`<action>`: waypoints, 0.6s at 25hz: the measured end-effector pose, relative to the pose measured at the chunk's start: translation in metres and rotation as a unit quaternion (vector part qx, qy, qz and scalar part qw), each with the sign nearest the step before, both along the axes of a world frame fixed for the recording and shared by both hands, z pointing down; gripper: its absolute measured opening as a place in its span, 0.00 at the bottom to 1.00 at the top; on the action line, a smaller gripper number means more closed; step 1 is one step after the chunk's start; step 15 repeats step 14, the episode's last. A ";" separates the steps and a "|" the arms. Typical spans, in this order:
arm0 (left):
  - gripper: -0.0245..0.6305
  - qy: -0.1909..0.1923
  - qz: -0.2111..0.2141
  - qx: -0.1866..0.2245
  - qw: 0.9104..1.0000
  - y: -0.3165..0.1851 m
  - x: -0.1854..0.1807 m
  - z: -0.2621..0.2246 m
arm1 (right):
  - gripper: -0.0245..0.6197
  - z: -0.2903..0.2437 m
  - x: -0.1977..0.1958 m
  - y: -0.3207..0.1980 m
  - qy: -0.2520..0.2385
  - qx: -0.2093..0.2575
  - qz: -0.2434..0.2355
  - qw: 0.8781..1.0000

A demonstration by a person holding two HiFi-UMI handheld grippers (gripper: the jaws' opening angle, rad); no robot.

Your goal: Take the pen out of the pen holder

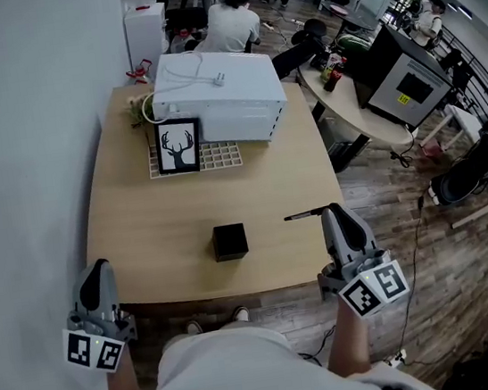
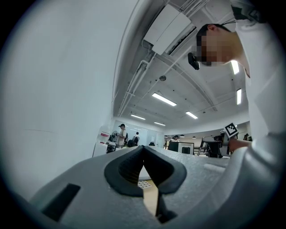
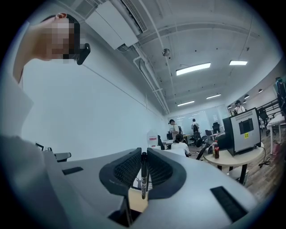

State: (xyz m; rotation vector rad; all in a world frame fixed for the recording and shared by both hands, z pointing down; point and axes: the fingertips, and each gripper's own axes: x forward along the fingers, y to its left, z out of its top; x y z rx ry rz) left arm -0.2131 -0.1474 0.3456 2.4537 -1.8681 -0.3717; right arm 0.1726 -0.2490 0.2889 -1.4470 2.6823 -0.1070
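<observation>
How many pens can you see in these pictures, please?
1. The pen is clamped in the right gripper, sticking out sideways over the table, apart from the black pen holder. Others could be hidden inside the holder, whose inside is too dark to see.

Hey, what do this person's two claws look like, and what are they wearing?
The left claw and right claw are light grey shells with black ribbed pads. Each carries a white cube with black square markers. The person wears a white top.
</observation>
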 end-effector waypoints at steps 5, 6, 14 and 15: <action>0.05 0.001 0.012 0.000 1.000 -0.003 0.008 0.001 | 0.10 0.004 0.005 0.005 0.002 -0.004 0.003 1.000; 0.05 0.001 0.013 -0.001 1.000 -0.004 0.010 0.001 | 0.10 0.004 0.005 0.006 0.002 -0.005 0.004 1.000; 0.05 -0.001 0.019 -0.005 1.000 -0.002 0.016 0.004 | 0.10 0.006 0.011 0.011 0.001 -0.005 0.003 1.000; 0.05 -0.001 0.019 -0.005 1.000 -0.002 0.016 0.004 | 0.10 0.006 0.011 0.011 0.001 -0.005 0.003 1.000</action>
